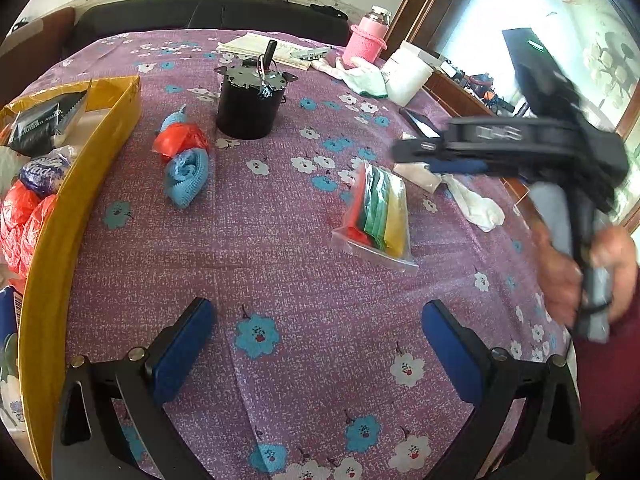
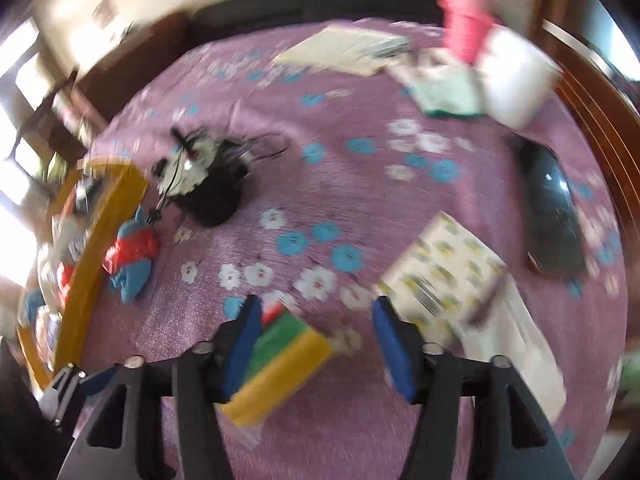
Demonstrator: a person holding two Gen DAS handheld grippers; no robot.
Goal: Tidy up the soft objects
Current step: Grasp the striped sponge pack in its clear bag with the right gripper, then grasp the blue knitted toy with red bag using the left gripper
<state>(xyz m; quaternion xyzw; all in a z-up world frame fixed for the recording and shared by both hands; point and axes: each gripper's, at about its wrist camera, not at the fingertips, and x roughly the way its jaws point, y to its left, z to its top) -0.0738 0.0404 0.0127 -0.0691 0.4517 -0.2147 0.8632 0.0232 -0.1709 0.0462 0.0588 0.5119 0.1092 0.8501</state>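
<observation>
A clear bag of red, green and yellow cloths (image 1: 376,216) lies on the purple flowered tablecloth (image 1: 280,264). My left gripper (image 1: 316,340) is open and empty above the cloth near the front. My right gripper (image 2: 314,344) is open, hovering over the same bag (image 2: 280,368), which lies under and between its jaws; the view is blurred. The right gripper also shows in the left wrist view (image 1: 420,152), held at the right. A blue sock (image 1: 186,176) and a red plastic bag (image 1: 180,140) lie beside a yellow box (image 1: 80,184) holding soft items.
A black round pot (image 1: 250,96) stands mid-table. A pink bottle (image 1: 366,38), papers (image 1: 264,50), white cloths (image 1: 360,76) and a white box (image 1: 408,76) sit at the back. A patterned tissue pack (image 2: 444,268), a white sock (image 1: 476,204) and a phone (image 2: 550,216) lie right.
</observation>
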